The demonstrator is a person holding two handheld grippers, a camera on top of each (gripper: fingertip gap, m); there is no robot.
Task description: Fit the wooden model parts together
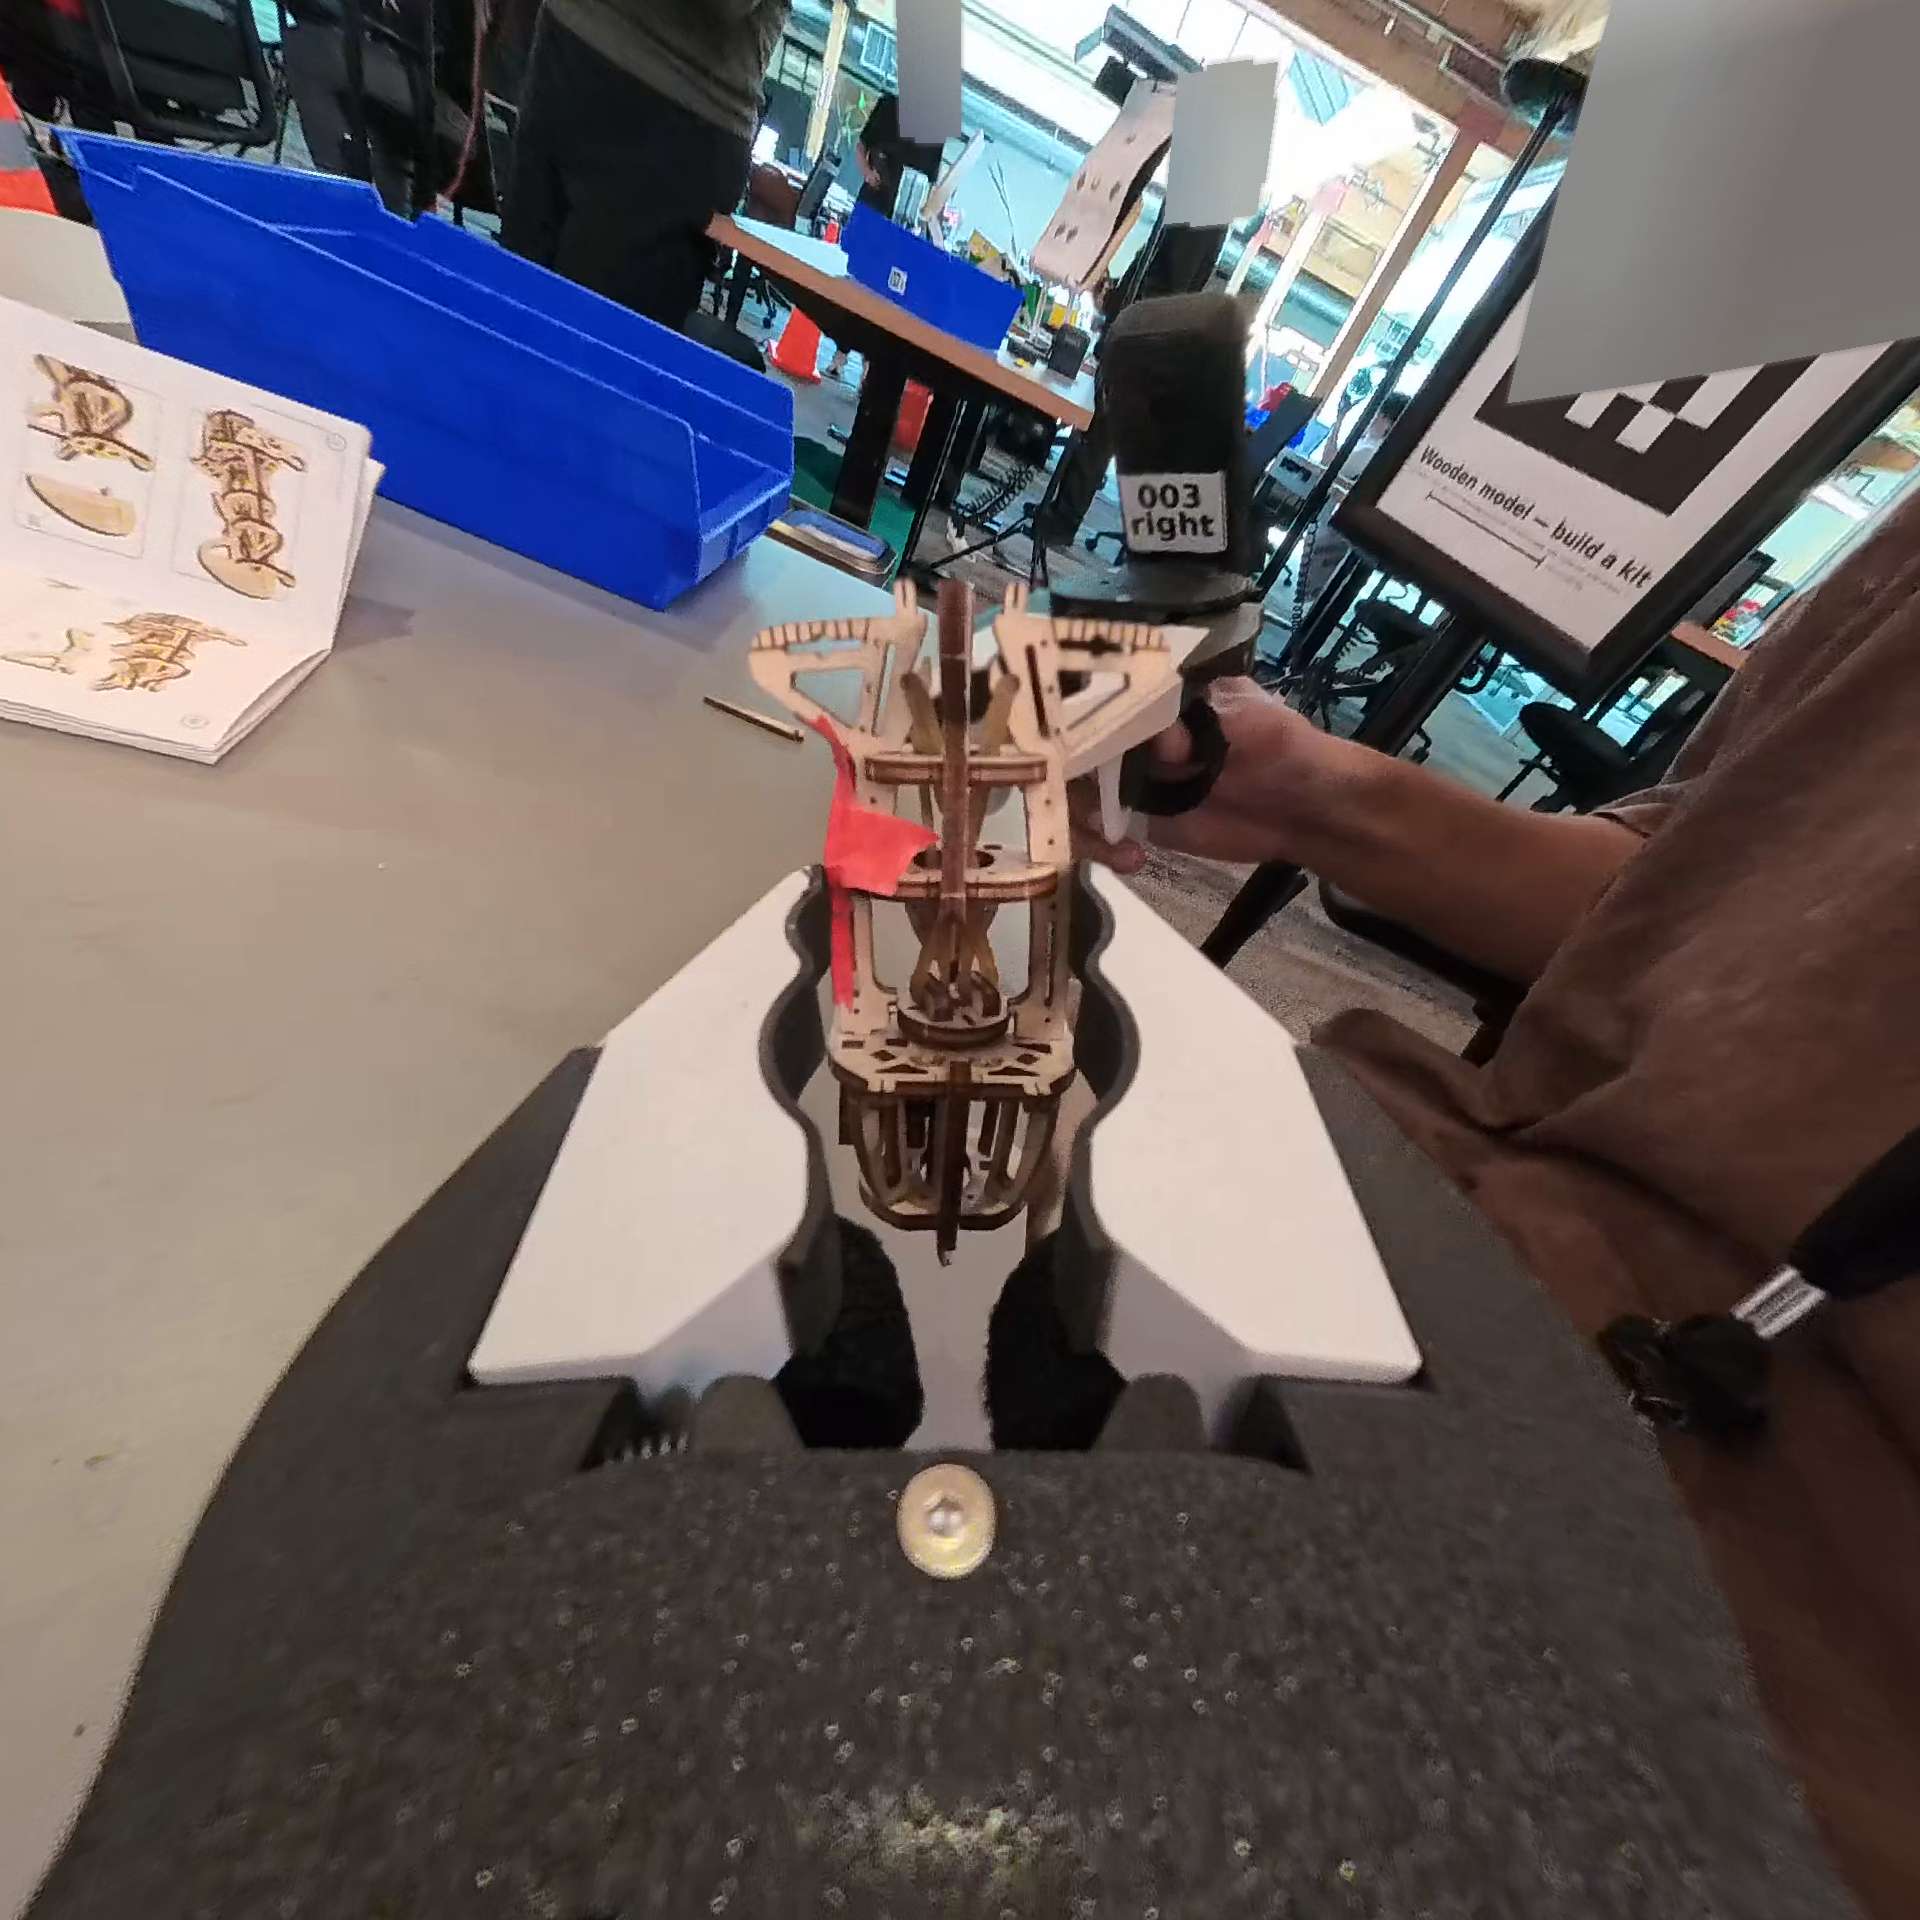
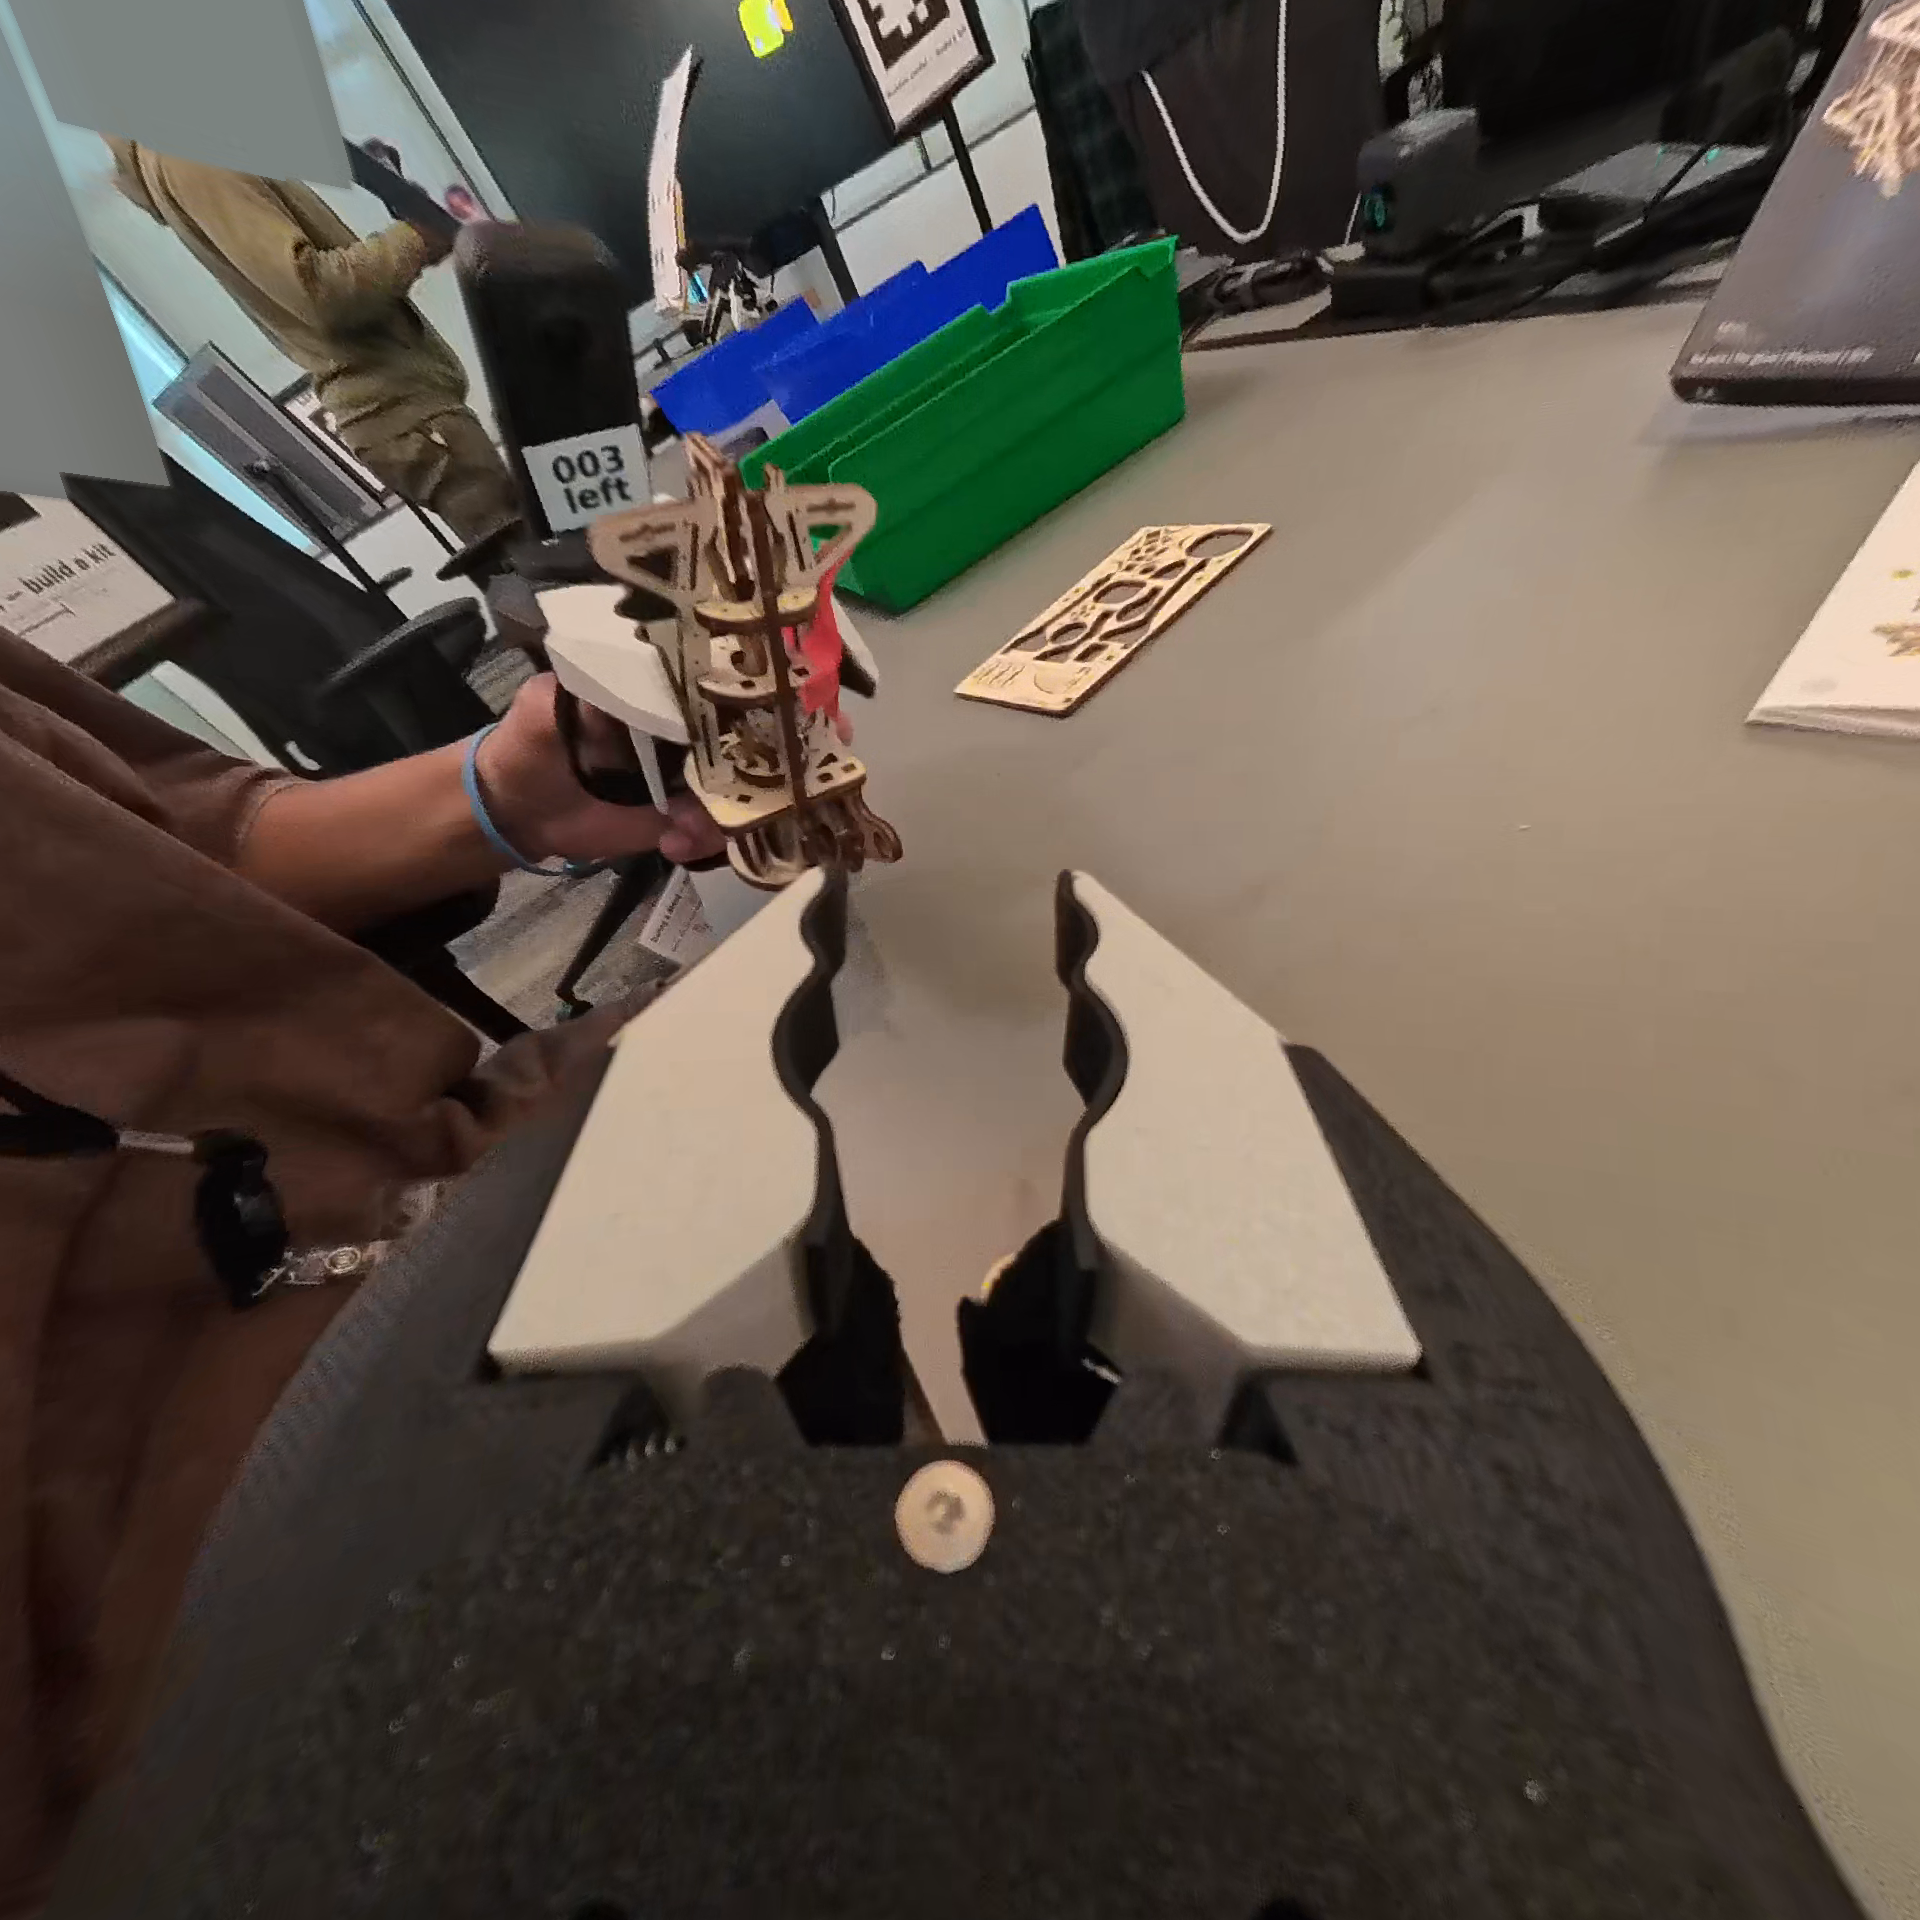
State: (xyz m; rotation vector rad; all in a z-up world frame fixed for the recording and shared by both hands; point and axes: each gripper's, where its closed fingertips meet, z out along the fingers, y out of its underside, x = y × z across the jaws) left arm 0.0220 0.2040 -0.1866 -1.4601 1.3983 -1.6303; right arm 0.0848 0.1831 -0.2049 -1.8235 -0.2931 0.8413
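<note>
The left claw (image 1: 945,1039) is closed on the model (image 1: 951,935), its two white fingers (image 1: 686,1164) pressing the frame's side rails about midway up, so the winged top sticks out past the fingertips and the rounded cage end sits back between the fingers toward the camera. A strip of red tape (image 1: 862,852) hangs on the model's left rail, just beyond the left fingertip. The right claw (image 2: 945,935) is open wide and holds nothing; in the right wrist view the model (image 2: 758,675) hangs ahead and to the left of its fingertips, clear of the table (image 2: 1455,831). A punched-out sheet (image 2: 1112,618) lies flat ahead and to the right of that claw, and a loose stick (image 1: 753,719) rests on the table beyond and left of the left claw. The step in hand looks like fetching the next part, and which one is unclear; the open booklet (image 1: 177,520) far left of the left claw may tell. To do it well, I would keep the left grip steady on the solid rails, not the thin inner struts, which look easy to crack, and turn the model so the receiving slot faces the right claw. The right claw should pinch a small part near one end, leaving the mating end free, then push straight along the slot without twisting.
</note>
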